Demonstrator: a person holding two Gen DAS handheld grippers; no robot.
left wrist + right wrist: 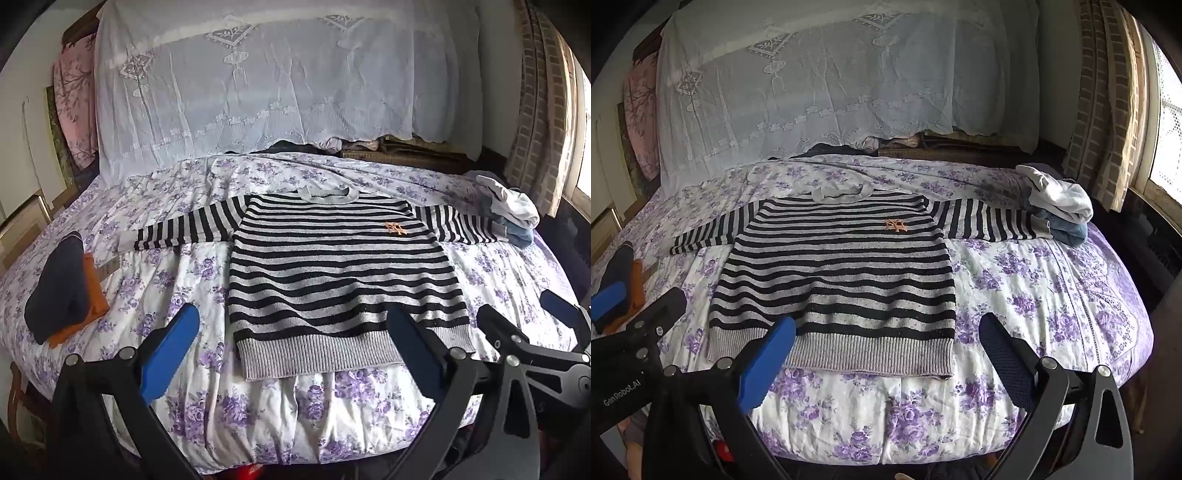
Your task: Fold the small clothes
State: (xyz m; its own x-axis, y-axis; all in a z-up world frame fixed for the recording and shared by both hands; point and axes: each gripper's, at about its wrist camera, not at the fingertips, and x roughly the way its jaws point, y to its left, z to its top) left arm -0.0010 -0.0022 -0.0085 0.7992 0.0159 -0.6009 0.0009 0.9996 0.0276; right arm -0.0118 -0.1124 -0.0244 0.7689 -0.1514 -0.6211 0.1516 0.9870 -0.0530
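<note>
Two grippers, both spread wide, nothing between the blue pads. Left gripper (291, 354) hovers over the sweater's grey hem at lower centre of its frame; right gripper (886, 358) sits low centre of its view, above the hem's right end. Striped sweater (332, 273) lies flat, front up, mid-frame on the floral bedspread (177, 280), sleeves out to both sides, orange logo (396, 228) on chest. Dark folded stack (61, 284) on orange cloth at left edge. Unfolded clothes pile (1060, 206) at upper right, touching the sleeve cuff.
</note>
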